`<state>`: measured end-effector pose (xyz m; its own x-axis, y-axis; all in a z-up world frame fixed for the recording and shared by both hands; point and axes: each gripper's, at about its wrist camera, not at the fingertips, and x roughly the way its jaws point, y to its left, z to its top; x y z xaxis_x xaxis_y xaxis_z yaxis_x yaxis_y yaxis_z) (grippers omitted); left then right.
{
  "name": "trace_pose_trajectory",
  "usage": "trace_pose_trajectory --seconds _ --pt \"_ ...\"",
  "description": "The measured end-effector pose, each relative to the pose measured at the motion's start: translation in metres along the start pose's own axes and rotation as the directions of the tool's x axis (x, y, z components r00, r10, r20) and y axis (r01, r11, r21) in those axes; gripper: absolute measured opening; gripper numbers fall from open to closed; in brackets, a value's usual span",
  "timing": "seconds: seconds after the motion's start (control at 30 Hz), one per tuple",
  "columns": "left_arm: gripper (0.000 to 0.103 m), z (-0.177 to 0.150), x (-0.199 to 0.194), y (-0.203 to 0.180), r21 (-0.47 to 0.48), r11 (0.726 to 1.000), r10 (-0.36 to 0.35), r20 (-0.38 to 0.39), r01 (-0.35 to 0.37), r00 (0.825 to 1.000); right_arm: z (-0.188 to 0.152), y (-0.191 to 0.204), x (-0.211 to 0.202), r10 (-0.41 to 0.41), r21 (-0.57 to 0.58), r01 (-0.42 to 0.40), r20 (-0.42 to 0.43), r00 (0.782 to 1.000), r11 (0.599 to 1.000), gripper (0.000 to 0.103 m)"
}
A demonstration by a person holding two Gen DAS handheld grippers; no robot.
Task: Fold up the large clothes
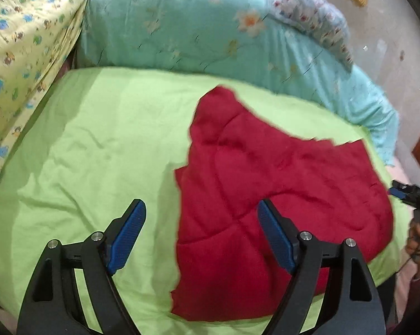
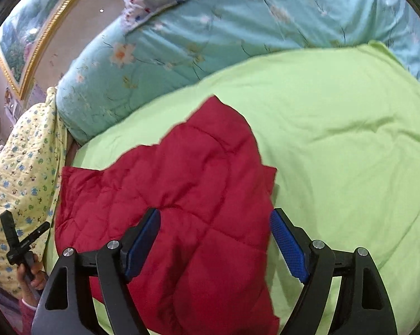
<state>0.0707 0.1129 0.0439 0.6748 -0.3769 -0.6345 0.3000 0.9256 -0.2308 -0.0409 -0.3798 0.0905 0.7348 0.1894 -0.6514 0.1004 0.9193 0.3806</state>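
Note:
A red quilted garment (image 1: 279, 178) lies partly folded on the light green bedsheet (image 1: 98, 145). It also shows in the right wrist view (image 2: 187, 195). My left gripper (image 1: 201, 209) is open and empty, hovering above the garment's left edge. My right gripper (image 2: 215, 220) is open and empty, hovering above the garment's right part. The right gripper also shows at the right edge of the left wrist view (image 1: 405, 192). The left gripper also shows at the lower left of the right wrist view (image 2: 22, 240).
A rolled turquoise floral quilt (image 1: 187, 25) lies along the far side of the bed. A yellow patterned blanket (image 1: 22, 55) lies at the left. A small floral pillow (image 1: 307, 8) rests on the quilt. A gold-framed picture (image 2: 28, 36) hangs on the wall.

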Motion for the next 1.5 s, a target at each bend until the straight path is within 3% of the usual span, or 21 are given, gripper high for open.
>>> trace_pose_trajectory --seconds 0.27,0.47,0.83,0.97,1.13,1.4,1.5 --pt "0.083 -0.018 -0.014 -0.055 0.100 0.988 -0.116 0.002 0.115 0.993 -0.012 0.062 -0.003 0.052 -0.146 -0.047 0.034 0.998 0.988 0.083" --pt "0.083 -0.035 -0.004 -0.089 0.147 0.967 -0.202 -0.057 0.208 0.978 -0.030 0.105 0.013 0.087 -0.280 -0.093 -0.032 0.996 0.956 0.083" --pt "0.083 -0.053 -0.005 -0.098 0.164 0.951 -0.250 -0.098 0.263 0.963 -0.057 0.136 0.029 0.110 -0.391 -0.153 -0.130 0.985 0.908 0.081" --pt "0.082 -0.058 0.015 -0.092 0.157 0.962 -0.207 -0.121 0.225 0.971 -0.058 0.131 0.040 0.071 -0.385 -0.123 -0.147 0.987 0.915 0.082" --pt "0.083 -0.064 0.042 -0.092 0.177 0.972 -0.139 -0.107 0.156 0.984 -0.062 0.117 0.074 -0.047 -0.395 -0.028 -0.179 0.983 0.918 0.082" --pt "0.085 -0.031 0.074 -0.102 0.178 0.982 -0.049 -0.113 0.069 0.992 -0.030 0.103 0.104 -0.173 -0.381 0.122 -0.102 0.980 0.916 0.082" --pt "0.087 -0.019 0.087 -0.106 0.175 0.983 -0.023 -0.127 0.046 0.992 -0.016 0.090 0.117 -0.185 -0.350 0.143 -0.092 0.978 0.926 0.083"
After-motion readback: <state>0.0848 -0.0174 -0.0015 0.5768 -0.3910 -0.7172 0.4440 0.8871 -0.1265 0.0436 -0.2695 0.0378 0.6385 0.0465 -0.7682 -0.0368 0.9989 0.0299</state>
